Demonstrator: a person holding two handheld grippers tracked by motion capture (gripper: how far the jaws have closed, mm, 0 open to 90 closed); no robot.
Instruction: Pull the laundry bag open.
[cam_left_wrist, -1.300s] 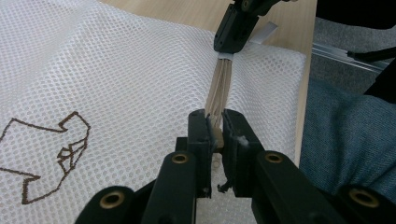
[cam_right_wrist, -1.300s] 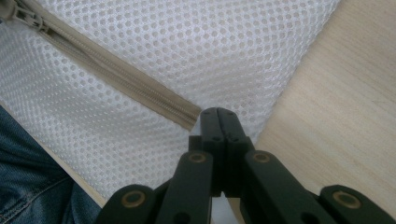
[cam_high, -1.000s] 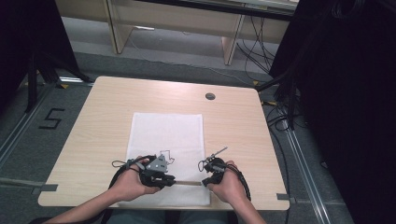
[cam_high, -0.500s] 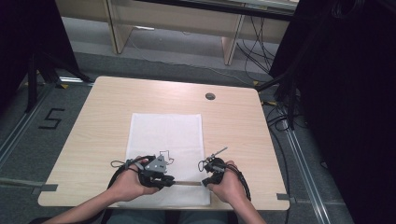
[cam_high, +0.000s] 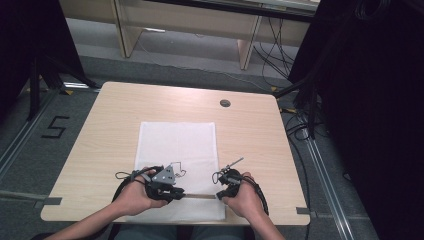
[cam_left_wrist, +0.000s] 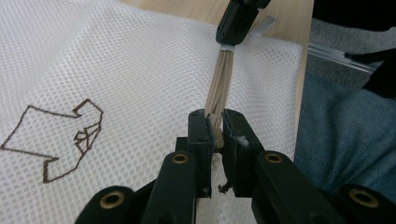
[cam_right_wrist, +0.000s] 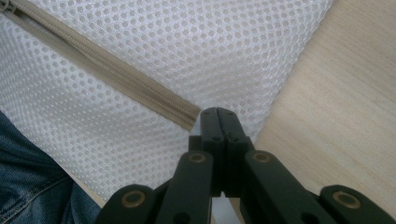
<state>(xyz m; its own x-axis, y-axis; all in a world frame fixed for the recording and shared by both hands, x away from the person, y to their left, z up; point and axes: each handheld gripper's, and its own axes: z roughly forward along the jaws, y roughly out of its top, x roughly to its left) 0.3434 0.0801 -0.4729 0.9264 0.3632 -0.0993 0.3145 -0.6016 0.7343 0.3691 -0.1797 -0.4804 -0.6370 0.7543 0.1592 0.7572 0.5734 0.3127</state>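
Note:
A white mesh bag (cam_high: 177, 142) lies flat on the wooden table (cam_high: 115, 115). Its beige zipper (cam_high: 200, 195) runs along the near edge. My left gripper (cam_high: 176, 194) is shut on the zipper (cam_left_wrist: 220, 79) at its left part, the beige tape pinched between the jaws (cam_left_wrist: 215, 126). My right gripper (cam_high: 220, 194) is shut on the bag right at the zipper's other end (cam_right_wrist: 219, 114), where the zipper (cam_right_wrist: 116, 74) stops against its tips. The stretch of zipper between the two grippers is pulled straight and looks closed. A brown line drawing (cam_left_wrist: 60, 135) is printed on the mesh.
A round cable hole (cam_high: 225, 103) sits at the table's far side. Bare wood (cam_right_wrist: 336, 107) lies right of the bag. The person's denim-clad legs (cam_left_wrist: 345, 140) are just past the near table edge. Shelving and cables stand beyond the table.

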